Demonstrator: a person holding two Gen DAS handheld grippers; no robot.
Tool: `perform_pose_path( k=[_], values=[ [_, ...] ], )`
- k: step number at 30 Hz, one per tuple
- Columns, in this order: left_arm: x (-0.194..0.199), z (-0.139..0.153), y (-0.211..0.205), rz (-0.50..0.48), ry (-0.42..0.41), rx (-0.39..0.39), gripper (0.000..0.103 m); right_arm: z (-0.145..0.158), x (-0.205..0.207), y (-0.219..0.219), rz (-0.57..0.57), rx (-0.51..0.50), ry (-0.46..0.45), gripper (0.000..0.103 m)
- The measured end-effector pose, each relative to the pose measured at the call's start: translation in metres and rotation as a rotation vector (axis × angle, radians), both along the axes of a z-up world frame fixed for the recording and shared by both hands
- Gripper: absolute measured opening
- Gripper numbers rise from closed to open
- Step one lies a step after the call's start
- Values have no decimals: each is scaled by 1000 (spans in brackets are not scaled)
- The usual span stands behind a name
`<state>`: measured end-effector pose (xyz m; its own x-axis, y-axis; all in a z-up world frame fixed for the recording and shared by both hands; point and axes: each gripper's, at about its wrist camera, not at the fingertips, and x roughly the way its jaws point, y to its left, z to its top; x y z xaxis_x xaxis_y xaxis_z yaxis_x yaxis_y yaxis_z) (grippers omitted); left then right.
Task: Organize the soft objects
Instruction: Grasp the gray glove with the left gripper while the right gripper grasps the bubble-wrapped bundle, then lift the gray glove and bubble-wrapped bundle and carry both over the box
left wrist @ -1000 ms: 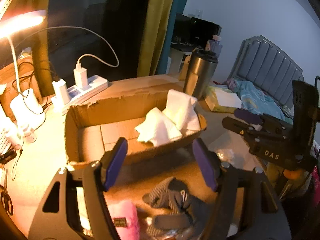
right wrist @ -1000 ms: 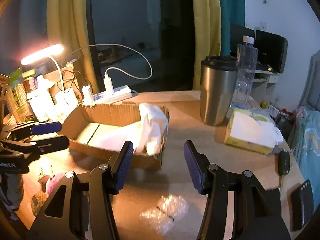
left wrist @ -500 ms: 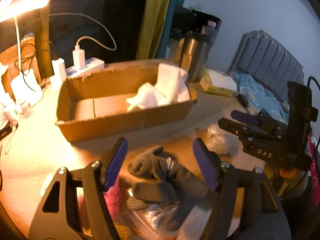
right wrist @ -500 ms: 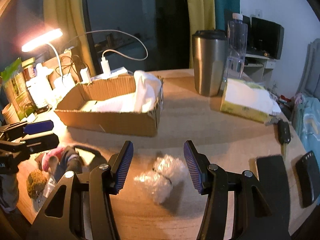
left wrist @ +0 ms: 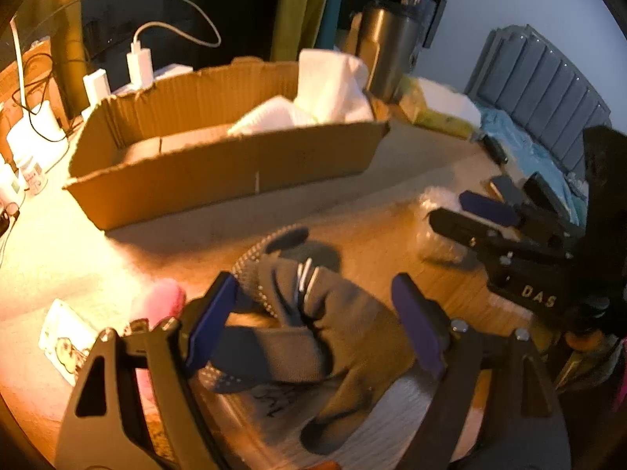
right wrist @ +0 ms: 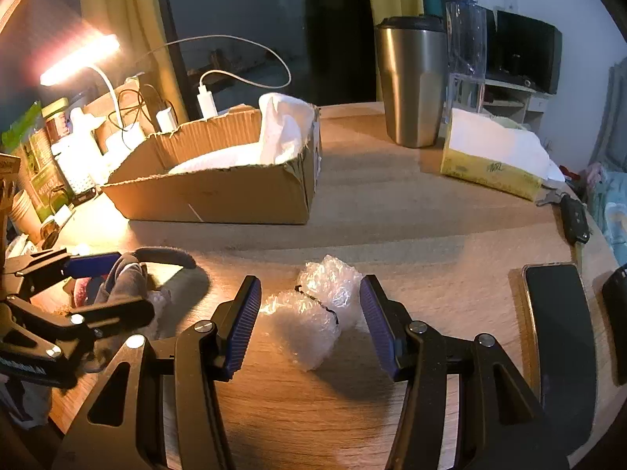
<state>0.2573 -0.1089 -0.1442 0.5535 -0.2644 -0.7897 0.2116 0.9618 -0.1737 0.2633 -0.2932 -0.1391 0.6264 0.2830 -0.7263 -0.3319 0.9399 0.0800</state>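
Note:
A bundle of grey socks (left wrist: 313,325) lies on the wooden table between the blue pads of my left gripper (left wrist: 313,313). Its jaws are opening and the pads do not press the fabric. A pink fluffy thing (left wrist: 156,301) sits just left of it. In the right wrist view, a bubble-wrap bundle (right wrist: 301,325) lies between the pads of my right gripper (right wrist: 309,313), which is open around it. Behind both stands a cardboard box (left wrist: 219,188) (right wrist: 219,196) with white cloths (left wrist: 329,90) (right wrist: 282,129) inside. Each view shows the other gripper: right (left wrist: 450,207), left (right wrist: 129,284).
A steel tumbler (right wrist: 411,82), a water bottle (right wrist: 466,39) and a yellow tissue pack (right wrist: 490,156) stand behind on the right. A phone (right wrist: 560,333) and car key (right wrist: 574,215) lie near the right edge. Chargers (left wrist: 139,62), cables and a lamp (right wrist: 78,58) crowd the back left.
Both grippers have come down towards the table. The left now straddles the grey socks with wider jaws. The right now straddles the bubble wrap, its gap unchanged.

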Motion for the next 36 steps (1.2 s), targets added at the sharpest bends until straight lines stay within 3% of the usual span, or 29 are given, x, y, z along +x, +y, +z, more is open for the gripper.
perform_pose_path(
  k=[6, 8, 11, 13, 14, 16, 18, 27, 36],
  values=[
    [1, -9, -9, 9, 12, 47, 82, -4, 4, -6, 10, 17, 12, 57],
    [2, -11, -14, 8, 7, 76, 82, -6, 5, -8, 8, 17, 16, 62],
    [2, -15, -21, 4, 0, 114, 81, -11, 9, -10, 0, 22, 44, 63],
    [2, -17, -24, -6, 2, 122, 76, -11, 10, -11, 4, 35, 48, 63],
    [2, -19, -26, -11, 3, 124, 67, -11, 10, -11, 11, 38, 47, 63],
    [3, -22, -30, -18, 13, 132, 65, -12, 11, -10, 17, 39, 47, 63],
    [4, -23, -32, -23, 12, 138, 56, -12, 11, -10, 23, 41, 50, 61],
    [3, -18, -34, -37, 9, 100, 37, -10, 8, -10, 42, 55, 35, 50],
    [-6, 0, -31, -48, -38, 62, 36, -4, 0, -10, 44, 68, 24, 50]
  ],
)
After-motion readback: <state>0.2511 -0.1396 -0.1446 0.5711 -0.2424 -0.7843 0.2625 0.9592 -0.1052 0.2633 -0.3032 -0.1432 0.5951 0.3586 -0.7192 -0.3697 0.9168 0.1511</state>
